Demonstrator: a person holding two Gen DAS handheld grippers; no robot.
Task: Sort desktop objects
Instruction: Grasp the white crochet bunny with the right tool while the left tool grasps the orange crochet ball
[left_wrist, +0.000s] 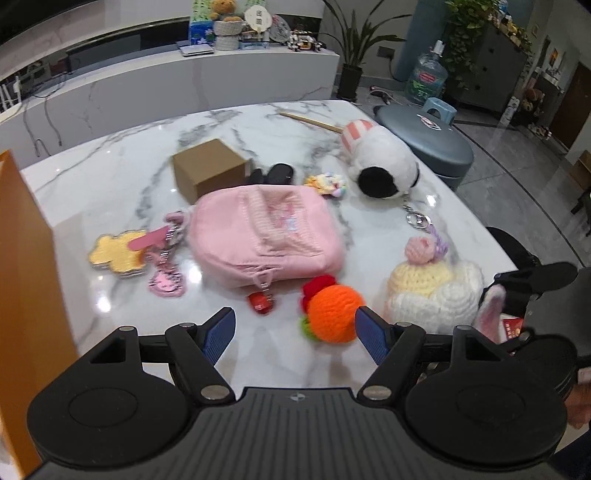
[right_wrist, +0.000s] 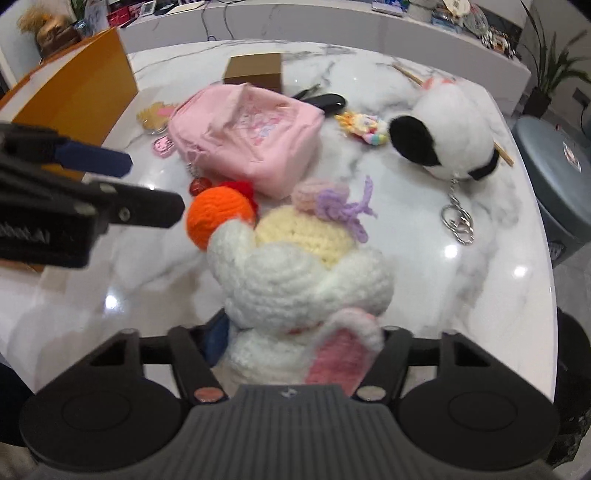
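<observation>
Crocheted white yarn fills the right tool (right_wrist: 301, 343): a knitted rabbit (right_wrist: 295, 284) sits between its jaws, low on the near part of the marble counter (right_wrist: 461, 280). The jaws look closed against the rabbit's sides, the left blue pad mostly buried in the yarn and the right one hidden behind a pink ear, so I judge this a grip on the rabbit. The rabbit's long axis runs straight away from this tool, head and cream hat (right_wrist: 306, 236) pointing toward the pink bag (right_wrist: 247, 140).

Just left of the rabbit, touching its shoulder, lies the orange ball (left_wrist: 334, 314). The left tool (left_wrist: 295, 330) stands wide open and empty, with the ball right at its right pad (left_wrist: 371, 334) and slightly ahead. So the left hand is nearer the ball, and the ball lies off-centre to that tool's right; it probably needs a small shift rightward before closing. The bag lies farther ahead, mid-counter.
</observation>
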